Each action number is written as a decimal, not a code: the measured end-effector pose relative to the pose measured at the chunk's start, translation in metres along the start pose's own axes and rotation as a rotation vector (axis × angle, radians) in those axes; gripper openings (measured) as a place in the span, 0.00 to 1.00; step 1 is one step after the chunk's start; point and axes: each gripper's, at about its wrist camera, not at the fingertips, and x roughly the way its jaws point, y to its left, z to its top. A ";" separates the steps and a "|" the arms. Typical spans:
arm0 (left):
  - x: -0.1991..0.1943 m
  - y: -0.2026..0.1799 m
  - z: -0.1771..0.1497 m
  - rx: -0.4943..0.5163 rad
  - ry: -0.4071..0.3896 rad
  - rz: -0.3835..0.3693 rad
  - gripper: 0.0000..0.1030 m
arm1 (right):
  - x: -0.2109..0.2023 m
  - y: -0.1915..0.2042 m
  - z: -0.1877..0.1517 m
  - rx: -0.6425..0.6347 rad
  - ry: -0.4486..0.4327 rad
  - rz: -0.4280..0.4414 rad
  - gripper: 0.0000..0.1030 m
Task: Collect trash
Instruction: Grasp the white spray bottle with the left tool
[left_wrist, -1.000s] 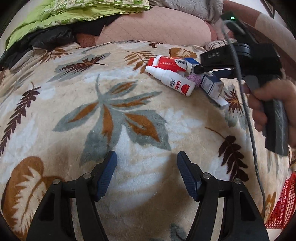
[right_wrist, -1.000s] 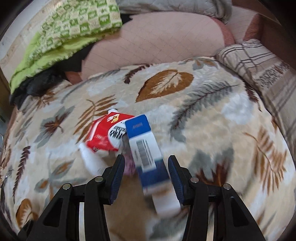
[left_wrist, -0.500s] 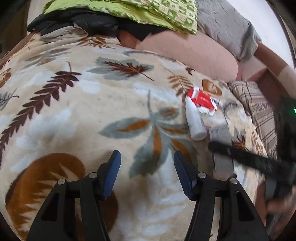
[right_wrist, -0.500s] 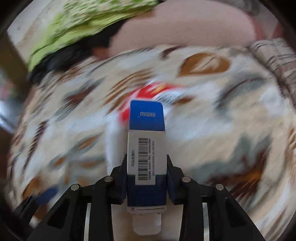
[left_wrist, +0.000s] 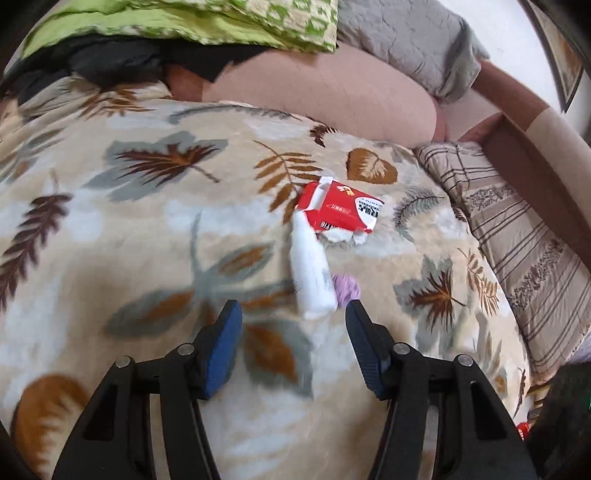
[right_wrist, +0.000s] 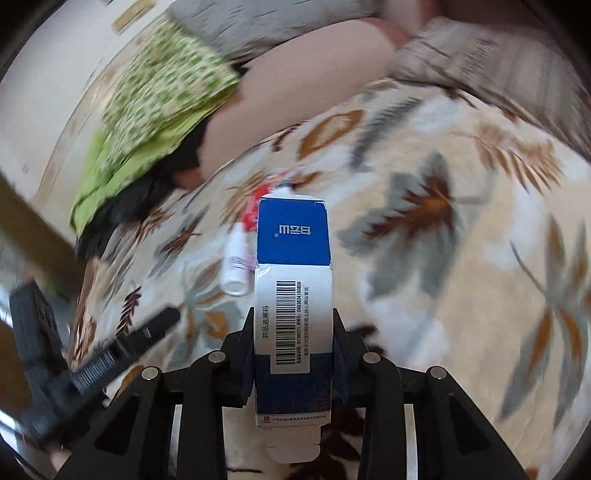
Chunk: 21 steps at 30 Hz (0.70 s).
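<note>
My right gripper is shut on a blue and white medicine box with a barcode and holds it above the leaf-patterned blanket. My left gripper is open and empty, just short of a white bottle that lies on the blanket. A torn red and white carton lies beyond the bottle, and a small purple scrap lies at its right. The bottle and a bit of the red carton also show in the right wrist view, left of the held box.
A striped pillow lies at the right. A pink cushion, a green checked cover, grey quilt and dark clothing lie at the back. The left gripper's body shows at lower left of the right wrist view.
My right gripper closed on the blue and white box and lifted it off the blanket. My left gripper swung toward the bottle and red carton; its jaws stay open.
</note>
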 end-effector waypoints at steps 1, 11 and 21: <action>0.008 -0.002 0.007 -0.008 0.023 -0.004 0.53 | 0.001 -0.005 -0.004 0.009 -0.005 0.002 0.35; 0.070 -0.014 0.023 0.060 0.147 0.092 0.28 | 0.001 -0.011 -0.006 -0.040 -0.041 0.005 0.35; -0.012 0.003 -0.036 0.122 -0.001 0.047 0.28 | -0.003 -0.006 -0.009 -0.075 -0.049 -0.005 0.35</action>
